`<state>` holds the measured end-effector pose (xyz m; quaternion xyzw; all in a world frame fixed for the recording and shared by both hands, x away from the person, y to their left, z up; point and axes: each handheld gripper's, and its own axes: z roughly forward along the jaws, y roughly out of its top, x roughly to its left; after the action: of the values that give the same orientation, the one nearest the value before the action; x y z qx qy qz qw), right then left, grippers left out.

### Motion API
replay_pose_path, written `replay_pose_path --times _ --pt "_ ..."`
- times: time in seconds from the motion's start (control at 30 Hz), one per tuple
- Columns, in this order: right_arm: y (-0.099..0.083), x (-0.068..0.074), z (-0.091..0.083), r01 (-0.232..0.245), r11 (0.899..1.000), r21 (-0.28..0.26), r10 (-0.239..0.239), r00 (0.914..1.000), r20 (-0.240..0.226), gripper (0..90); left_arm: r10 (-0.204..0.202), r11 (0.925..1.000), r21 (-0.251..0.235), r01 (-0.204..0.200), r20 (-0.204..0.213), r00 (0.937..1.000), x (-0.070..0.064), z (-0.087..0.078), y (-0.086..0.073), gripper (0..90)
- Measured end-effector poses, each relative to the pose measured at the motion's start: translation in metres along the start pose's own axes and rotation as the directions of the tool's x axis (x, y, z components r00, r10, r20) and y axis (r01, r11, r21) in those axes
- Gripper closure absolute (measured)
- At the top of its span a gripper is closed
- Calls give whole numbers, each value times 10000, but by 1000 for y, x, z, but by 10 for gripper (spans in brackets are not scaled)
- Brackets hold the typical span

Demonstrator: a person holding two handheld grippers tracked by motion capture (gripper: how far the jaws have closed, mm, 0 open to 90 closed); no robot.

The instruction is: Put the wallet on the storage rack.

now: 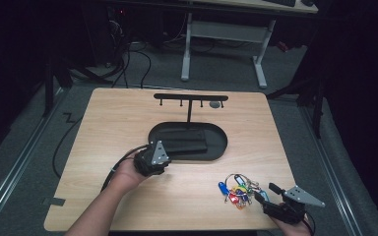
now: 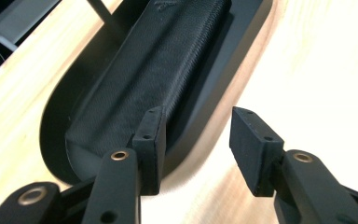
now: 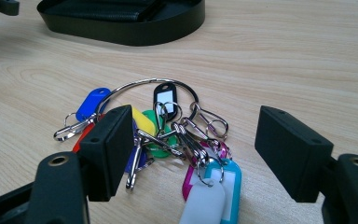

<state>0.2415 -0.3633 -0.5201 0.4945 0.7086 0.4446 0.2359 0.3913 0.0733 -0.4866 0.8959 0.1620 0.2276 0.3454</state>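
Note:
A bunch of coloured key tags on a metal ring [image 1: 236, 189] lies near the table's front right. My right gripper [image 1: 267, 192] is just right of it, open; in the right gripper view the key bunch [image 3: 177, 135] lies on the wood between and beyond the two spread pads, untouched. A black oval tray [image 1: 221, 142] holds a flat black pouch [image 1: 187, 140]. My left gripper [image 1: 157, 162] is at the tray's near left rim, open. In the left gripper view its left pad [image 2: 151, 135] hangs over the tray [image 2: 56, 116] beside the pouch [image 2: 168, 60], its right pad over bare wood.
A black T-shaped hook stand [image 1: 191, 97] rises behind the tray, with a small grey round item [image 1: 215, 104] at its right end. The wooden table [image 1: 118, 123] is bare on its left side. Desk legs and cables stand on the floor beyond.

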Motion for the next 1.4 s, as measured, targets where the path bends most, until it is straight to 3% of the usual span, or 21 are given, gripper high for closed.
replay_pose_path --times 0.2,0.37,0.57,0.6,0.63,0.67,0.7,0.73,0.8,0.83,0.87,0.97,1.0,1.07,1.13,1.17,1.2,1.27,1.4 --pt "1 1 0 11 10000 -4 -11 10000 -10 288 -914 9952 -328 917 109 9958 -10 -13 -19 535" --pt "1 1 -1 -71 10000 42 71 10000 8 293 -989 9914 -845 997 132 9950 -26 -29 -35 589" --pt "2 2 -1 -41 10000 46 41 10000 0 296 -1690 9782 -1186 1704 223 9854 -41 -48 -52 562" --pt "2 2 -2 -41 10000 45 41 10000 -6 297 -2060 9717 -1133 2071 207 9783 -46 -55 -60 550" --pt "2 2 -2 -41 10000 45 41 10000 -6 297 -2060 9717 -1133 2071 207 9783 -46 -55 -60 532" --pt "2 3 -2 5 10000 71 -5 10000 -49 301 -2633 9563 -1237 2650 300 9643 -50 -60 -70 515" --pt "2 3 -1 27 10000 83 -27 10000 -61 306 -2633 9563 -1237 2650 300 9643 -50 -60 -70 497" --pt "1 3 -1 58 9999 124 -57 9999 -102 311 -3073 9431 -1217 3094 357 9509 -53 -64 -80 475" --pt "1 3 1 109 9997 208 -107 9999 -88 323 -3412 9328 -1074 3440 445 9389 -54 -68 -86 465" --pt "1 3 1 109 9997 208 -107 9999 -88 323 -3412 9328 -1074 3440 445 9389 -54 -68 -86 466" --pt "1 4 4 52 9993 372 -48 9999 -108 340 -3576 9253 -1146 3615 531 9324 -55 -70 -88 456" --pt "3 8 6 121 9986 513 -111 9997 -206 364 -3656 9211 -1207 3701 583 9289 -57 -71 -91 430" --pt "4 10 7 218 9980 593 -204 9995 -247 371 -3768 9151 -1263 3830 705 9236 -56 -71 -92 426" --pt "4 11 8 285 9972 691 -265 9992 -287 379 -3794 9134 -1281 3863 758 9221 -56 -71 -92 425" --pt "5 15 14 597 9883 1403 -560 9980 -303 366 -3701 9172 -1236 3787 870 9249 -55 -71 -91 420" --pt "5 15 14 597 9883 1403 -560 9980 -303 366 -3701 9172 -1236 3787 870 9249 -55 -71 -91 420" --pt "8 17 15 723 9832 1675 -672 9971 -360 357 -3778 9110 -1365 3892 1028 9202 -54 -71 -92 419" --pt "10 19 14 799 9804 1803 -740 9965 -393 357 -3777 9105 -1364 3904 1101 9194 -54 -71 -93 416" --pt "21 31 15 1299 9595 2501 -1186 9911 -597 366 -3623 9138 -1475 3785 1255 9236 -53 -71 -95 409"
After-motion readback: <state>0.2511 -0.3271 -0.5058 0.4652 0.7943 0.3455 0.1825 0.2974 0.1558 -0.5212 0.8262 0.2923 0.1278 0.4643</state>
